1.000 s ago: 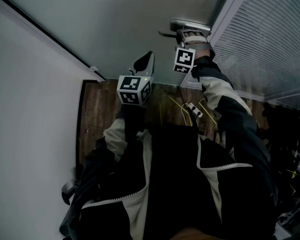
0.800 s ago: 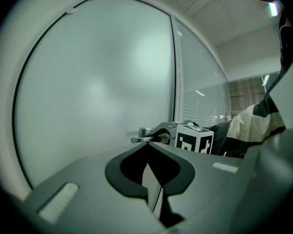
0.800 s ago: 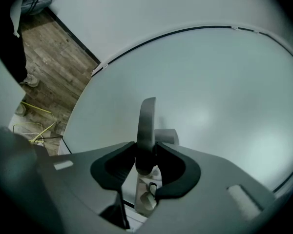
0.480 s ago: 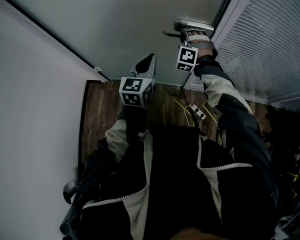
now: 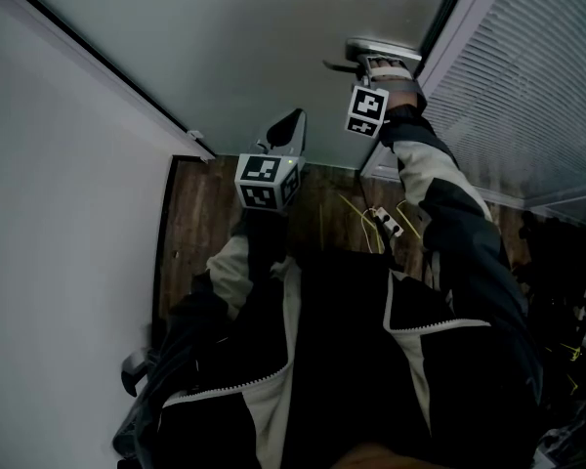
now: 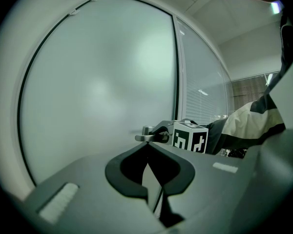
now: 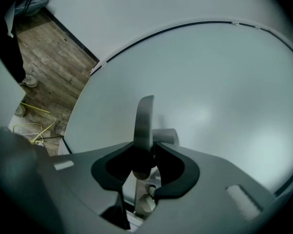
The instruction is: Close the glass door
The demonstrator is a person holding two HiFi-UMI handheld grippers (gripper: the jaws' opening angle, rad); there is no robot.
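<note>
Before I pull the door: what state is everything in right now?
Right gripper: fingers have just been closing, gripping the door handle.
Door handle: lever held by the right gripper.
Left gripper: fingers shut, empty.
Glass door: frosted; fully shut or not, cannot tell.
Blinds: lowered.

One door [image 5: 254,37] with one handle [image 7: 144,126]. One blind [image 5: 537,76]. Two grippers: left gripper [image 6: 146,146] and right gripper [image 7: 145,149]. Two marker cubes: left cube [image 5: 265,181] and right cube [image 5: 367,111]. One power strip [image 5: 386,221]. One person [image 5: 342,360].
</note>
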